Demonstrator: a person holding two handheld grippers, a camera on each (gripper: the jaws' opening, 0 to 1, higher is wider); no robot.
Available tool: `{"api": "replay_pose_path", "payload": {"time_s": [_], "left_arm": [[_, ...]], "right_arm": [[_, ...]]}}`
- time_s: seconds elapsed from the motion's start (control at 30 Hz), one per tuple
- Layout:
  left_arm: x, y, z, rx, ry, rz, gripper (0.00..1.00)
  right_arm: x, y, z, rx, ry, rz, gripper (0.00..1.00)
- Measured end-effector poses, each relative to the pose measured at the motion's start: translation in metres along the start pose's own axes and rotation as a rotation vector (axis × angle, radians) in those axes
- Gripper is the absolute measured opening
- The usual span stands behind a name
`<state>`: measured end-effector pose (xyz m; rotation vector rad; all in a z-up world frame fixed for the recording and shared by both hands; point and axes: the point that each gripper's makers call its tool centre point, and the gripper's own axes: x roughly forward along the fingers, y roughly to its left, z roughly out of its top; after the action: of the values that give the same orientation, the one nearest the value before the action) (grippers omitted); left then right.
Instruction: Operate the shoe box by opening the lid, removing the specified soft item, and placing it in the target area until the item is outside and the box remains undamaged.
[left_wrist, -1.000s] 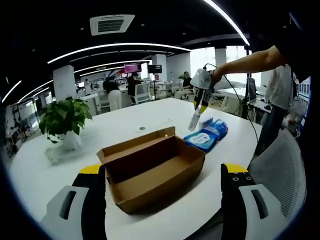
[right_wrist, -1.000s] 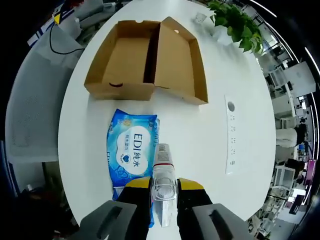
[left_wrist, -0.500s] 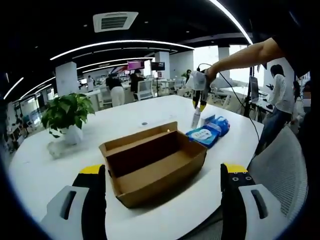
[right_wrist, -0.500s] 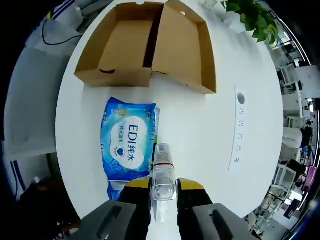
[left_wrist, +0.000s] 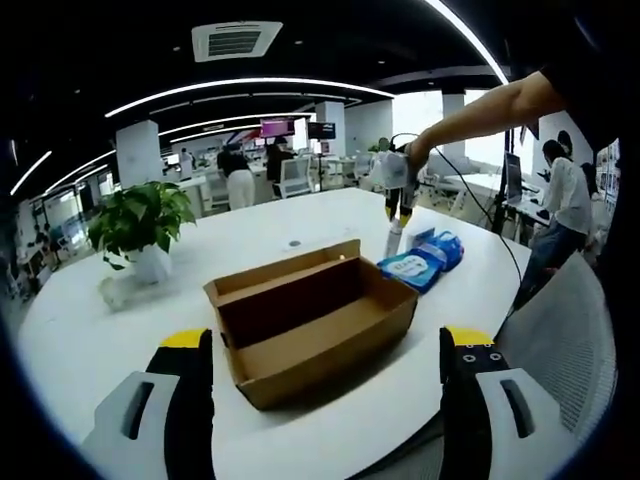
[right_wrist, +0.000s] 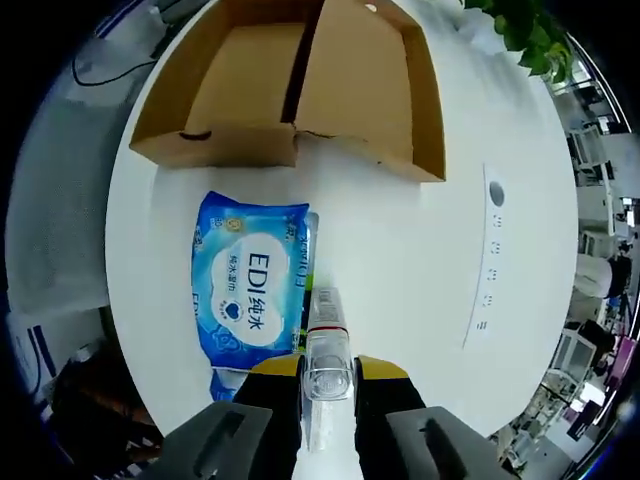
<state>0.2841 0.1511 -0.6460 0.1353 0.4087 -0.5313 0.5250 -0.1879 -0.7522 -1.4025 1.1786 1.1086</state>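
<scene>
— Two grippers, so what is each one doing?

— In the right gripper view the right gripper (right_wrist: 327, 385) has its jaws closed in on a small clear bottle (right_wrist: 324, 352) with a white cap and a red band; the bottle points forward along the jaws, over the white table (right_wrist: 420, 260). The left gripper (left_wrist: 325, 400) has its jaws spread wide and nothing between them.

— Where is the soft item relative to the right claw?

— The blue wet-wipes pack (right_wrist: 248, 290) lies flat on the table, outside the box, just to the left of the bottle tip and partly under the left jaw in that view. Whether the bottle touches the pack, I cannot tell. In the left gripper view the same pack (left_wrist: 420, 262) lies beyond the far right corner of the box, with the right gripper (left_wrist: 397, 212) just above it, held by a person's outstretched arm (left_wrist: 480, 108).

— And the shoe box?

— The cardboard shoe box (left_wrist: 315, 322) sits open between the left gripper's jaws, near the table edge. Its lid (right_wrist: 368, 88) is folded back flat beside the tray, and the tray looks bare inside. The pack lies just beside the box's near wall in the right gripper view.

— Anything else around?

— A potted plant (left_wrist: 140, 225) stands on the far left of the table, well apart from the box. A strip with a round port (right_wrist: 488, 250) runs along the table to the right of the bottle. A mesh chair back (left_wrist: 560, 350) is at the table's right edge, and people stand in the office beyond.
</scene>
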Motion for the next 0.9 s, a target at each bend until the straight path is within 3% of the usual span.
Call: {"api": "replay_pose_path", "payload": {"time_s": [0.33, 0.9], "left_arm": [[0.000, 0.004, -0.004, -0.006, 0.014, 0.005, 0.96], [0.007, 0.008, -0.016, -0.004, 0.044, 0.011, 0.96]], "right_arm": [[0.008, -0.004, 0.000, 0.024, 0.040, 0.018, 0.15], [0.009, -0.009, 0.011, 0.044, 0.016, 0.043, 0.16]]}}
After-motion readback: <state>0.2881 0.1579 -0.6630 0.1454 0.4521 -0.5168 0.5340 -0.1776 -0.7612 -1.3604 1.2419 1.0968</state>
